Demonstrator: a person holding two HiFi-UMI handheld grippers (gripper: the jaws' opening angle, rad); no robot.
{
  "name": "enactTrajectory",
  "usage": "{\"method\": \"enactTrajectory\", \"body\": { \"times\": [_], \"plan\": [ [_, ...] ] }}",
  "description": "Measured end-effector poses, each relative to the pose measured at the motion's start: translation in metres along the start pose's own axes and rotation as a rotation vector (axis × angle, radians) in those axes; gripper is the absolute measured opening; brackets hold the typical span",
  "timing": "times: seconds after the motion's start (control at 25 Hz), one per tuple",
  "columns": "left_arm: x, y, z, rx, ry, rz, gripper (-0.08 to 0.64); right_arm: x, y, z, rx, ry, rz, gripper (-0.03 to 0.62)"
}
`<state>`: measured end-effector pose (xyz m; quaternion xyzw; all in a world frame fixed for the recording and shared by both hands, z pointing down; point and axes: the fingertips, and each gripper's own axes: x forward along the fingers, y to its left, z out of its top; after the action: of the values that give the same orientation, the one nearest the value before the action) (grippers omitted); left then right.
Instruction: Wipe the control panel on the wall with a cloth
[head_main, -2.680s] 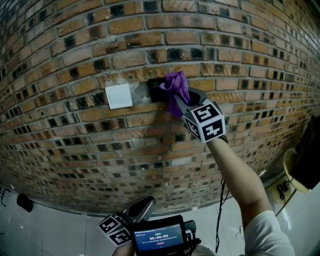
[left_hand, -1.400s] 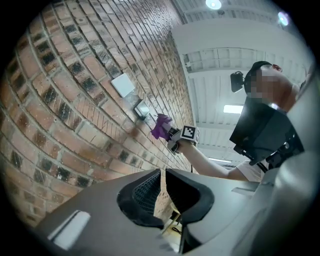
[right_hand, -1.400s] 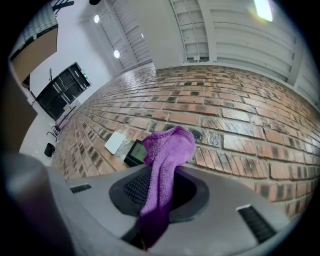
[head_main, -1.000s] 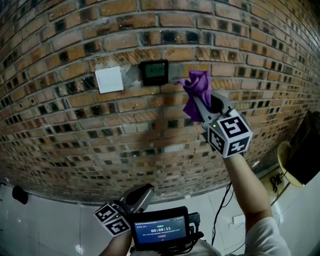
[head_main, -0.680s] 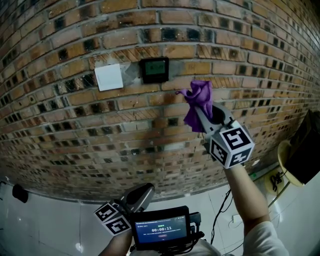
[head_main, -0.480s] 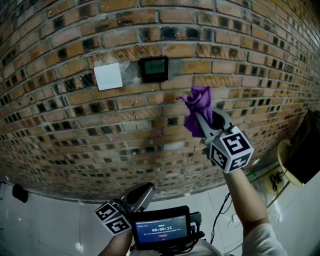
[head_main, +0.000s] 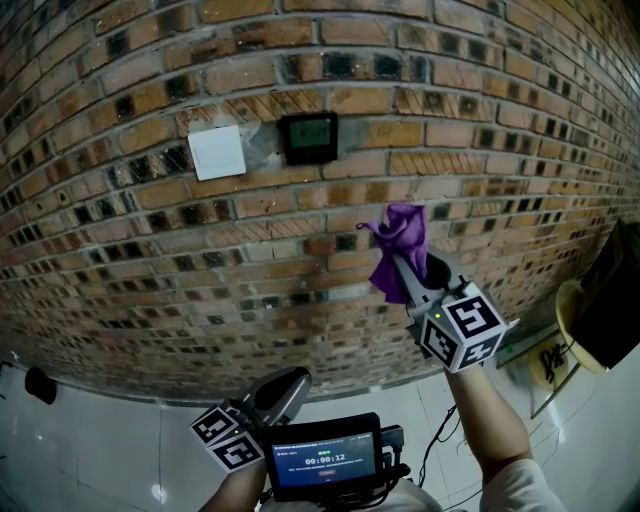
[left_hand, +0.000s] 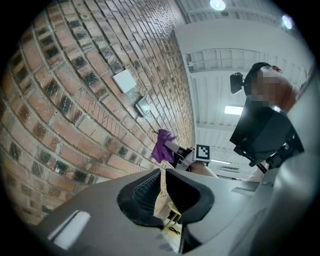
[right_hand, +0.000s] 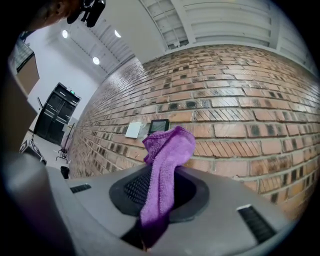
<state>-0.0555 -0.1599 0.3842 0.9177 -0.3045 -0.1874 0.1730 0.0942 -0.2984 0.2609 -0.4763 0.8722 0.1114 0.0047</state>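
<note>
The right tongs (head_main: 408, 272) are clamped on a purple cloth (head_main: 398, 238), its bunched end poking up past the tips; the cloth is held in front of the brick wall (head_main: 480, 110), apart from the control panel (head_main: 308, 137); that dark panel sits up and to the left of these tongs, just right of a white plate (head_main: 216, 152); the left tongs (left_hand: 161, 192), all but closed on nothing, hang low and farther off.

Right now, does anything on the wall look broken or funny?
Nothing looks broken. Only a rough grey patch spoils the bricks between the white plate and the control panel.
</note>
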Motion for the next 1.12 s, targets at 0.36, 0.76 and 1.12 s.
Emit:
{"method": "enactTrajectory", "body": {
  "times": [0.36,0.76,1.12],
  "plan": [
    [0.000,0.002,-0.001,-0.004,0.003,0.002,0.018,-0.014,0.008,-0.028,0.049,0.050,0.010,0.084],
    [-0.001,0.003,-0.001,-0.008,0.006,-0.001,0.018,-0.029,0.020,-0.049,0.083,0.091,0.020,0.084],
    [-0.002,0.005,-0.002,-0.017,0.008,0.000,0.018,-0.039,0.036,-0.063,0.120,0.118,0.041,0.084]
  ]
}}
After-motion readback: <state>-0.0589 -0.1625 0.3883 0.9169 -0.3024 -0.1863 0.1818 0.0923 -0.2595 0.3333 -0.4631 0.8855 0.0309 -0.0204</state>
